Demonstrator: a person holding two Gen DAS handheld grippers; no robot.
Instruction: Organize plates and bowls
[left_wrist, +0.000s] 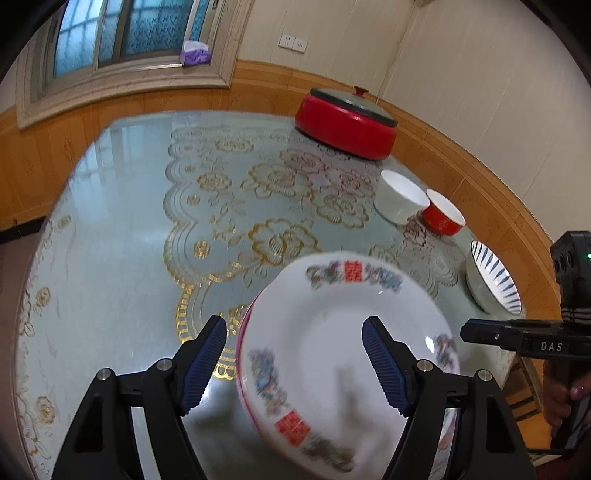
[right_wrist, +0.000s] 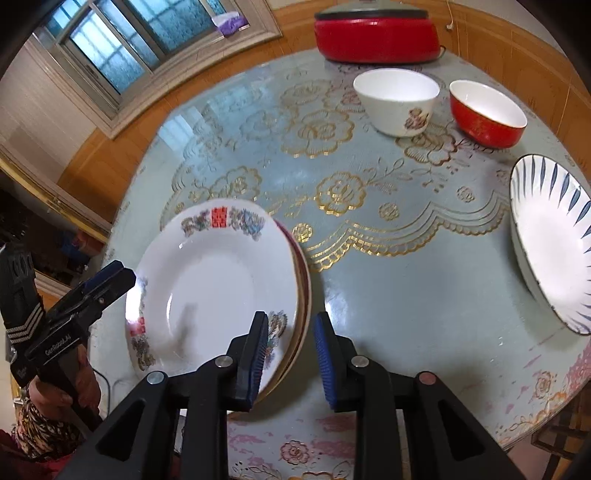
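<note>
A stack of white plates with red and blue flower prints (left_wrist: 325, 317) (right_wrist: 214, 280) lies flat on the round table. My left gripper (left_wrist: 295, 363) hangs over the stack's left rim with its jaws wide apart and nothing pressed between them; in the right wrist view the left gripper (right_wrist: 116, 277) shows at the plates' left edge. My right gripper (right_wrist: 291, 360) is over the stack's right rim, jaws narrowly apart, pads clear of the rim. The right gripper's tip (left_wrist: 467, 330) shows to the right of the plates. A white bowl (right_wrist: 397, 99), a red bowl (right_wrist: 487, 114) and a blue-striped bowl (right_wrist: 550, 240) stand apart.
A red electric pan with a lid (right_wrist: 376, 37) (left_wrist: 347, 122) sits at the table's far edge by the wall. The glass-topped table (right_wrist: 406, 295) carries a gold floral cloth. A person's hand (left_wrist: 561, 398) holds the right gripper's handle. A window is behind.
</note>
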